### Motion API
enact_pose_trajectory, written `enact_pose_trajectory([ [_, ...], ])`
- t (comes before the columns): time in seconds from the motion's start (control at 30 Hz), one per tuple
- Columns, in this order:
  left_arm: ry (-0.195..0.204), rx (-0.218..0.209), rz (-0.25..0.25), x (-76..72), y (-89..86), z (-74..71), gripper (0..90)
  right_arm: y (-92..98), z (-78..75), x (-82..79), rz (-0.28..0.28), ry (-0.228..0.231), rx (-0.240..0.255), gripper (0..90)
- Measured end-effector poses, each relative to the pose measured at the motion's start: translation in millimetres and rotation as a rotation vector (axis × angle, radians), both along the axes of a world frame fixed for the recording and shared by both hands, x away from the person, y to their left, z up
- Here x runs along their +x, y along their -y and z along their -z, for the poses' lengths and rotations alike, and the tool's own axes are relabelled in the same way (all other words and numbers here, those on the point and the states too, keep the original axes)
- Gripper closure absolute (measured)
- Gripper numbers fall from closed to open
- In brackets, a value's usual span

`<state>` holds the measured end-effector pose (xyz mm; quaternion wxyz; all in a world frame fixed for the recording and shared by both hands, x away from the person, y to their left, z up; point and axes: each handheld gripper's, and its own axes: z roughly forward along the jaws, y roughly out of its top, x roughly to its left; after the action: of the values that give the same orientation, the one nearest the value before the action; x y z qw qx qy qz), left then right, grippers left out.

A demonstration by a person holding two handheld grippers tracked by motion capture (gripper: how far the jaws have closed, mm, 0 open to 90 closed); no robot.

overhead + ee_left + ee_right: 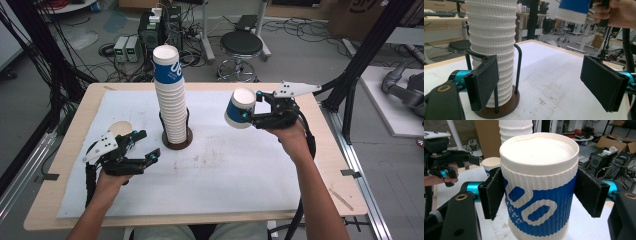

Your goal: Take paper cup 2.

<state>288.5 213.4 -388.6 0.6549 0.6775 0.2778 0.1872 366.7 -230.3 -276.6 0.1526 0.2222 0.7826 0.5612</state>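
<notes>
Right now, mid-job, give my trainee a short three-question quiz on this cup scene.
1. True or false: the right hand-held gripper is shut on a blue-and-white paper cup.
2. Where does the tall cup stack stand? A) loose on the white mat; B) in a round dark holder with black uprights; C) on the stool.
3. What lies between the pads of the left hand-held gripper?

Key
1. True: both pads press on the cup's sides, above the table.
2. B.
3. Nothing; the jaws stand open, beside the stack.
</notes>
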Motion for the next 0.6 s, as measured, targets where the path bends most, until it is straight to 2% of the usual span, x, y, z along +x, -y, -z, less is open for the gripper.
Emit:
enact_pose_trajectory([
  [0.17,-0.003,0.003,0.008,-0.1,0.9,1.4,15.3,9.5,19.9,-8.5,0.031,0.002,-0.023,28.4],
  [0.37,0.0,0.005,0.018,-1.2,0.5,3.2,15.3,20.7,41.8,-18.9,0.046,-0.001,-0.005,28.4],
  [0.6,0.005,0.011,0.032,-4.3,5.5,3.5,15.3,29.9,60.6,-26.8,0.067,-0.012,0.005,28.5],
])
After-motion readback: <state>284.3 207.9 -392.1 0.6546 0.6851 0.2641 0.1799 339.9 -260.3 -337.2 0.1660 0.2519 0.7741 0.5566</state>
